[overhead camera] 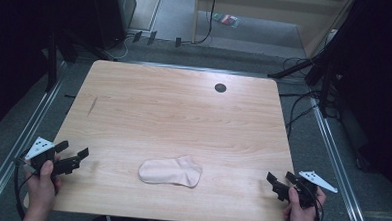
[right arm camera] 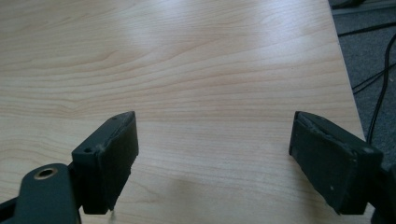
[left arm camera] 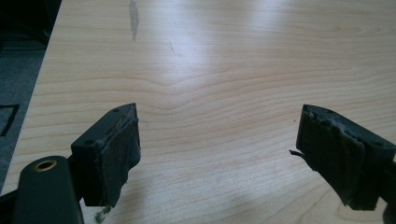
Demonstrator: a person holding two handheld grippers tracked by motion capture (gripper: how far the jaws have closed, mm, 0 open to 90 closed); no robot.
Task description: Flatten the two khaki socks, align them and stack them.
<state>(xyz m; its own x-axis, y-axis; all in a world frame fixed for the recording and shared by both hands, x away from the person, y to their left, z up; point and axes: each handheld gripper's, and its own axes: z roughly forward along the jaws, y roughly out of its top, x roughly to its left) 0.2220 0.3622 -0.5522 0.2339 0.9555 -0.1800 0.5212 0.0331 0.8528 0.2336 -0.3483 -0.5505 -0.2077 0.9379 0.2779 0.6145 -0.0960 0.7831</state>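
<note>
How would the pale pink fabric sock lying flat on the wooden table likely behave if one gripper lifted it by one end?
The pale pink fabric sock lies limp and flat on the wooden table, so it would probably droop. It looks thin, so likely light. Being flat cloth, it should not roll; pushed, it may bunch up.

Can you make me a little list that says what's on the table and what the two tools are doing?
Thing on table: one pale sock, lying flat near the front edge
Table: light wood, with a small dark round hole near the far edge
Left tool: open, holding nothing, at the front left corner
Right tool: open, holding nothing, at the front right corner
Sock and tools: apart, the sock lies between them
Floor: grey, with cables to the right of the table
</note>
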